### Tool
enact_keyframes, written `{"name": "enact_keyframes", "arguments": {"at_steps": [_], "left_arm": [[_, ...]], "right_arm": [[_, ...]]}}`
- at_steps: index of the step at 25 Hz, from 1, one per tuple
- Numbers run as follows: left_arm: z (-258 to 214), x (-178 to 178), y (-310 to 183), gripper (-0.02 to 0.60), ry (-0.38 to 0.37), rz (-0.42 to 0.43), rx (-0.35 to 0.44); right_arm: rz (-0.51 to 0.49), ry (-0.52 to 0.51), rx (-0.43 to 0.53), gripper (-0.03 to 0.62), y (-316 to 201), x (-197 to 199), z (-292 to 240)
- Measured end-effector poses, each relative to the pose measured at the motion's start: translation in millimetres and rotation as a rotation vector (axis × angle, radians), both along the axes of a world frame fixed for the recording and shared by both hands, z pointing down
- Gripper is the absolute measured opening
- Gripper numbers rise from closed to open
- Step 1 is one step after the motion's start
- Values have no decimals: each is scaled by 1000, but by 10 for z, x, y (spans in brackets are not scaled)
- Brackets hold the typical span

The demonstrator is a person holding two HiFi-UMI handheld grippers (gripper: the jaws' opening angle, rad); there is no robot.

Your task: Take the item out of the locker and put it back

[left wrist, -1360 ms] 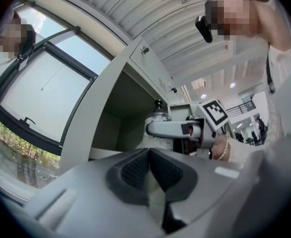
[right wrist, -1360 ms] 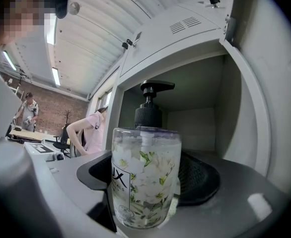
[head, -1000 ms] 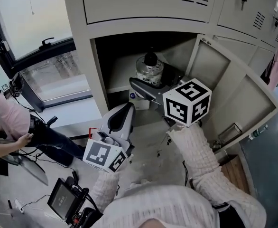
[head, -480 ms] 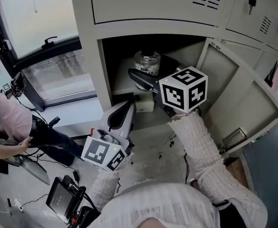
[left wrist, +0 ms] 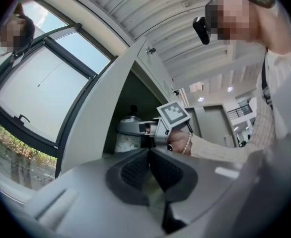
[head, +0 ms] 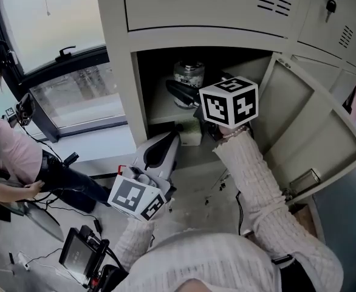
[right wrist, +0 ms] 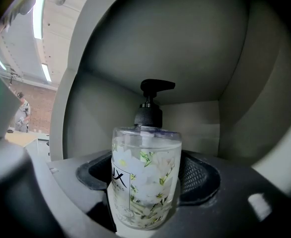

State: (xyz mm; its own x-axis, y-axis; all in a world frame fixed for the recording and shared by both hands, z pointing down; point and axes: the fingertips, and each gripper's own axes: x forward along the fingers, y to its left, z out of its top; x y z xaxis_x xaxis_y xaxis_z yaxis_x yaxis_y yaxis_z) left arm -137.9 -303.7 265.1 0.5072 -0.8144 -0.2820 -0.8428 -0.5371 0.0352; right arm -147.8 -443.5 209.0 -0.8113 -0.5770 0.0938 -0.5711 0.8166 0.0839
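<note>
A clear pump bottle of soap point(right wrist: 145, 182) with a flower print and a black pump stands between the jaws of my right gripper point(right wrist: 146, 171), which is shut on it. In the head view the soap bottle point(head: 188, 73) sits deep in the open locker compartment point(head: 143, 90), over its inner shelf point(head: 160, 109), with the right gripper point(head: 183, 92) reaching in from the right. My left gripper point(head: 164, 143) hangs low in front of the locker, pointing up at it. Its pads point(left wrist: 135, 168) meet with nothing between them, so the left gripper point(left wrist: 149, 158) is shut.
The locker door point(head: 302, 123) swings open to the right. A small white box point(head: 191, 132) lies under the shelf. A seated person point(head: 8, 154) is at the far left by the window point(head: 56, 38). A tablet point(head: 79, 255) lies on the floor.
My right gripper has carried the soap bottle further back into the locker compartment. The left gripper has stayed about where it was.
</note>
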Motion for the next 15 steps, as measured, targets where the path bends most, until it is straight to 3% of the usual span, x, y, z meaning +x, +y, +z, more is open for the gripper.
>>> {"name": "enact_keyframes", "arguments": {"at_steps": [12,15], "left_arm": [[89,133,-59,6,15,45,-28],[114,161,-75,6,-14,36,-26]], "right_arm": [[2,74,-31,373,-242,-134,30],[-3,93,-43,373,-296,-179,42]]}}
